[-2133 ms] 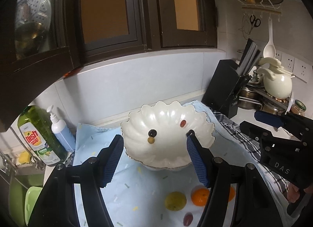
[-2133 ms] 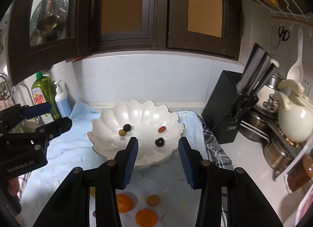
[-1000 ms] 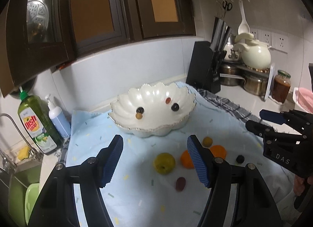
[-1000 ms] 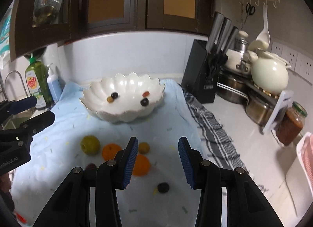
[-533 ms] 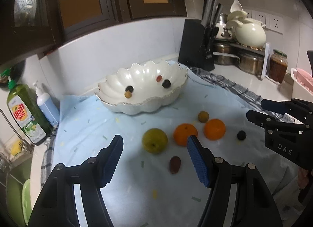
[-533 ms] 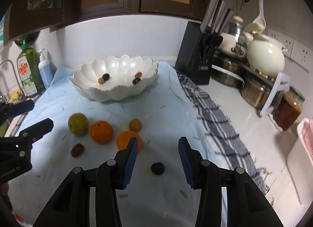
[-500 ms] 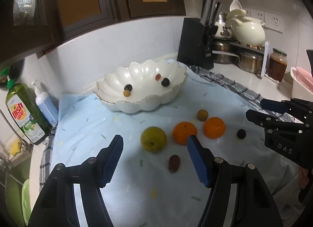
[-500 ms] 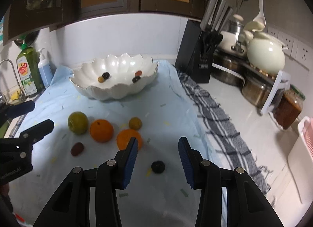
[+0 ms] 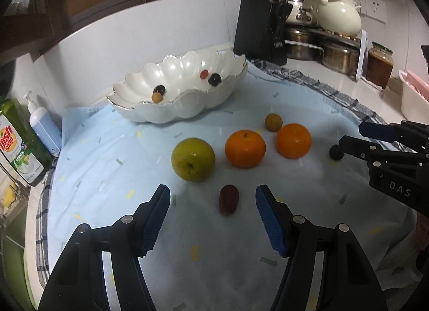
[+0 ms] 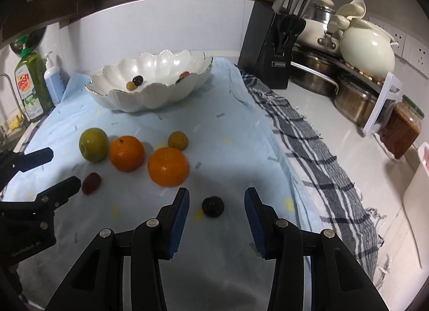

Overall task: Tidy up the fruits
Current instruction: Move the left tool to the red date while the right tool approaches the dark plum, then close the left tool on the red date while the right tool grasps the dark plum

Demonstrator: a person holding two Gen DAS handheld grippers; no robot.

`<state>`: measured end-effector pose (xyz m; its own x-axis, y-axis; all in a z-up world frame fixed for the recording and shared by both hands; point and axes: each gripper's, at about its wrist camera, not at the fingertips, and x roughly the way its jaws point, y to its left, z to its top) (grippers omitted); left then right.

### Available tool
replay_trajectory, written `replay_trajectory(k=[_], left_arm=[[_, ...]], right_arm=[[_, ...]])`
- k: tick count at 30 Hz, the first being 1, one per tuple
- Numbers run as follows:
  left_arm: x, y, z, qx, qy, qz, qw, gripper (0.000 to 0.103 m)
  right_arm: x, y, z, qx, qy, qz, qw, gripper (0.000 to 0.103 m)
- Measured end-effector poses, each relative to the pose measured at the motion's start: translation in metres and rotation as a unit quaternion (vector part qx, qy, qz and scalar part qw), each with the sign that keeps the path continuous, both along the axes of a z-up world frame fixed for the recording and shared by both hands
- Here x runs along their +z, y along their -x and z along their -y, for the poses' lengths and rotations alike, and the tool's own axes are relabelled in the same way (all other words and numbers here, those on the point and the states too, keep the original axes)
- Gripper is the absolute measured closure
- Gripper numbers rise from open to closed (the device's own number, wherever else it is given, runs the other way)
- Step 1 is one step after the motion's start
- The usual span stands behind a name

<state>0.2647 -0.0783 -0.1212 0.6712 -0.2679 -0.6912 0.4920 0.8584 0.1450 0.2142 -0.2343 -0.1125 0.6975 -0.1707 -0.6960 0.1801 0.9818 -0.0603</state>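
Counter cloth (image 9: 112, 155) now fills both views: both grippers have pulled back from the scalloped bowl (image 9: 187, 107) and dropped low, left gripper (image 9: 212, 205) wide around the dark red fruit (image 9: 228, 203), right gripper (image 10: 216, 206) wide around the black fruit (image 10: 213, 206), so next pickups look imminent.

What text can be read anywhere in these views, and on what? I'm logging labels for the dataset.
"DAS": right gripper body.
"Dish Soap": green bottle.
"LEMON": same bottle's lower label; finer print too small.
"GenRoboT.AI": left gripper body, faint.
Knife block badge: too blurred to read surely.
Blue pump bottle, jar: no legible text.
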Motion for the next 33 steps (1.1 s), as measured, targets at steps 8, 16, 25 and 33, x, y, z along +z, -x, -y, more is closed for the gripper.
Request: replay_trajectory(k=[8, 16, 25, 33], left_arm=[[-0.012, -0.006, 0.004, 0.000, -0.005, -0.019, 0.9998, 0.044], [-0.018, -0.011, 0.007, -0.006, -0.004, -0.031, 0.9995, 0.050], [-0.024, -0.016, 0.011, -0.018, 0.000, -0.048, 0.9987, 0.063], [-0.029, -0.021, 0.011, -0.017, 0.014, -0.074, 0.9970, 0.075]], right_arm=[[-0.013, -0.008, 0.004, 0.003, -0.008, -0.018, 1.000, 0.059], [-0.021, -0.013, 0.005, 0.005, -0.013, -0.030, 0.999, 0.060], [-0.026, -0.018, 0.007, 0.010, -0.014, -0.038, 0.999, 0.067], [-0.029, -0.021, 0.007, 0.013, -0.012, -0.046, 0.999, 0.076]])
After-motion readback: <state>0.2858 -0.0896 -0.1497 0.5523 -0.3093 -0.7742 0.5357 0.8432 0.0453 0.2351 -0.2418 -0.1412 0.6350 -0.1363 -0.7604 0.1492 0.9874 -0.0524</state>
